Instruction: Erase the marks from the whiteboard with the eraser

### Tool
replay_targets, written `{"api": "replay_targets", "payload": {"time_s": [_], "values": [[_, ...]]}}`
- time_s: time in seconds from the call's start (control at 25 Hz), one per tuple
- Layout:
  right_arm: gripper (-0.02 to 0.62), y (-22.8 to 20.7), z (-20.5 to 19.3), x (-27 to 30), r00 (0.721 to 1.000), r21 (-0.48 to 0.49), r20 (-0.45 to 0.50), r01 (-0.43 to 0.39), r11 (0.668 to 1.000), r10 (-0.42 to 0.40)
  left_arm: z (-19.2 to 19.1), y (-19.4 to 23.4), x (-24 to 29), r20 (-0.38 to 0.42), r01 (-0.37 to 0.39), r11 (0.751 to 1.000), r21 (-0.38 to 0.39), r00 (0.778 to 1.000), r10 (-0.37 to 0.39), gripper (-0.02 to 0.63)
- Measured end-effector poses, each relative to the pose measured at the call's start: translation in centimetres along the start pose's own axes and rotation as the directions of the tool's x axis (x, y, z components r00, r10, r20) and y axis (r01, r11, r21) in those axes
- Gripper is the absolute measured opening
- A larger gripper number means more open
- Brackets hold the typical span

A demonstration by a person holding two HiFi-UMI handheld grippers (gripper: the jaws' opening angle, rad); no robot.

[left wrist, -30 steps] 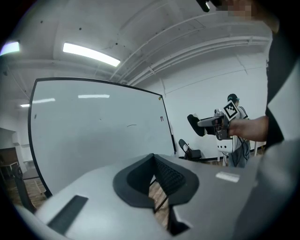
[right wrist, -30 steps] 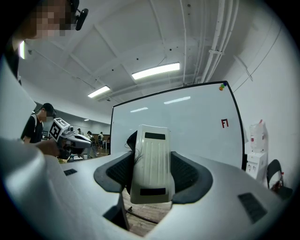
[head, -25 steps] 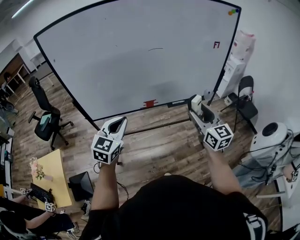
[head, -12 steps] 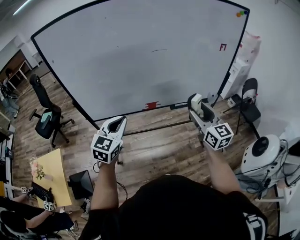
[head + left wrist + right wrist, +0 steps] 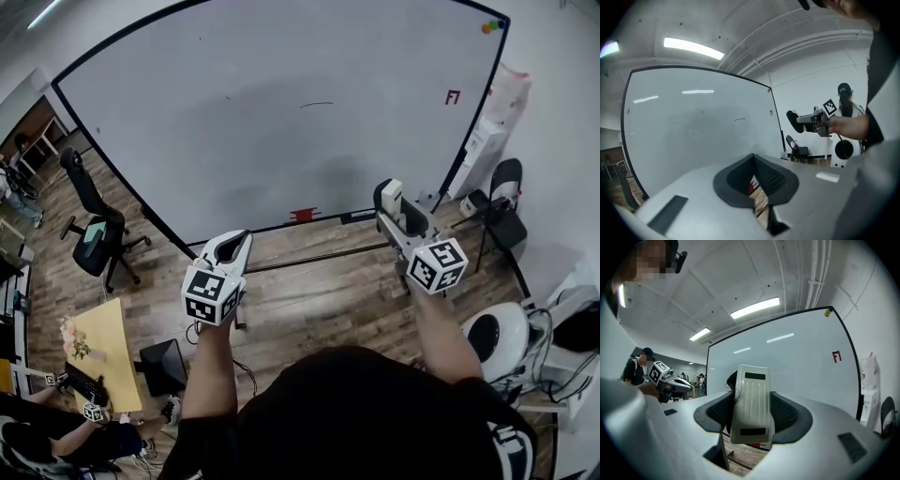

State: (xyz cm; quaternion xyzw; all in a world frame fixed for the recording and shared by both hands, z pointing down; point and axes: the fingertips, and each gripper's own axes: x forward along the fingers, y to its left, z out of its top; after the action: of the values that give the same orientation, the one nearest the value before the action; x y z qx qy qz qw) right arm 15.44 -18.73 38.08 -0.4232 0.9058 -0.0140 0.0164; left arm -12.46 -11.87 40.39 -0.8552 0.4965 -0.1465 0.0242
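A large whiteboard (image 5: pixel 281 112) stands ahead on the wooden floor. It bears a red mark (image 5: pixel 453 97) at its upper right and a thin dark stroke (image 5: pixel 316 104) near the middle; the red mark (image 5: pixel 836 356) also shows in the right gripper view. My right gripper (image 5: pixel 391 202) is shut on a white eraser (image 5: pixel 751 401), held upright short of the board. My left gripper (image 5: pixel 234 249) is shut with nothing in it, its pads (image 5: pixel 764 176) pressed together. A small red object (image 5: pixel 301 215) sits on the board's tray.
A black office chair (image 5: pixel 94 234) stands left of the board and a folding chair (image 5: pixel 502 202) to its right. A yellow table (image 5: pixel 98 352) is at lower left. A white round device (image 5: pixel 492 339) and cables lie at right. Coloured magnets (image 5: pixel 491 26) sit at the board's top corner.
The view has shifted slightly, so the board and the white device sit differently in frame. Both grippers hold nearly the same pose, the right one edging a little up toward the board.
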Motion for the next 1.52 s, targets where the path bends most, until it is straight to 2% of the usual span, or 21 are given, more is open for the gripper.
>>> {"api": "replay_targets", "payload": {"time_s": [0.72,1.2,1.52], "values": [[0.241,-6.1,1.1,4.6,0.997,0.010,0.023,-0.074,0.997,0.073,2.4,0.1,6.4,-0.010,-0.063,0.998,0.021,0.998,0.063,0.010],[0.239,-6.2,0.7,6.9,0.994,0.008,0.016,-0.111,0.994,0.111,1.5,1.0,6.7,-0.018,-0.098,0.995,0.002,0.995,0.098,0.009],[0.239,-6.9,1.2,8.1,0.996,-0.014,0.023,-0.085,0.996,0.086,2.2,2.8,8.0,0.013,-0.089,0.996,0.008,0.996,0.089,0.010]]}}
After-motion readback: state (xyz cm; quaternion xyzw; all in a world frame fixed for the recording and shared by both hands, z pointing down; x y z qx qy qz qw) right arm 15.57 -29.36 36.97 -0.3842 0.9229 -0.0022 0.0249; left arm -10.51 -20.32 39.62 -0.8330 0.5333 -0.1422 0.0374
